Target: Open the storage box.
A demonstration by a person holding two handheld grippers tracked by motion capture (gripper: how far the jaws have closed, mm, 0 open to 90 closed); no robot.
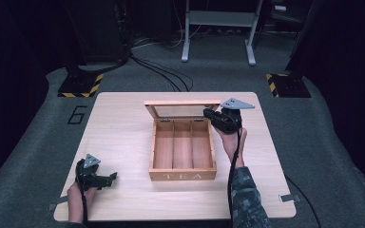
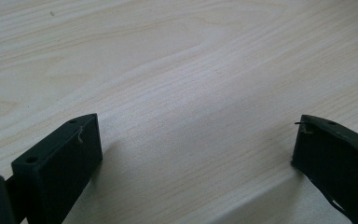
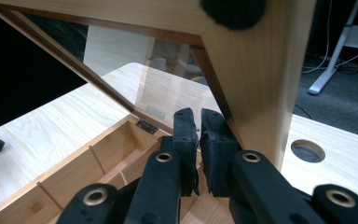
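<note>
A wooden tea box (image 1: 183, 175) marked TEA stands in the middle of the table, with three empty compartments (image 3: 98, 158). Its glass-paned lid (image 1: 183, 103) stands raised at the back. My right gripper (image 1: 209, 114) is at the lid's right end, shut, with nothing between its jaws. In the right gripper view its fingertips (image 3: 199, 126) sit just in front of the lid's wooden frame (image 3: 256, 70), beside the glass. My left gripper (image 1: 112, 178) rests at the table's front left, far from the box. It is open over bare wood (image 2: 198, 126).
The light wooden table (image 1: 123, 123) has a round cable hole (image 3: 307, 150) near its right side. Beyond the far edge are grey carpet, black cables (image 1: 166, 71), a white desk frame (image 1: 218, 28) and two stands with yellow-black striped bases (image 1: 81, 85).
</note>
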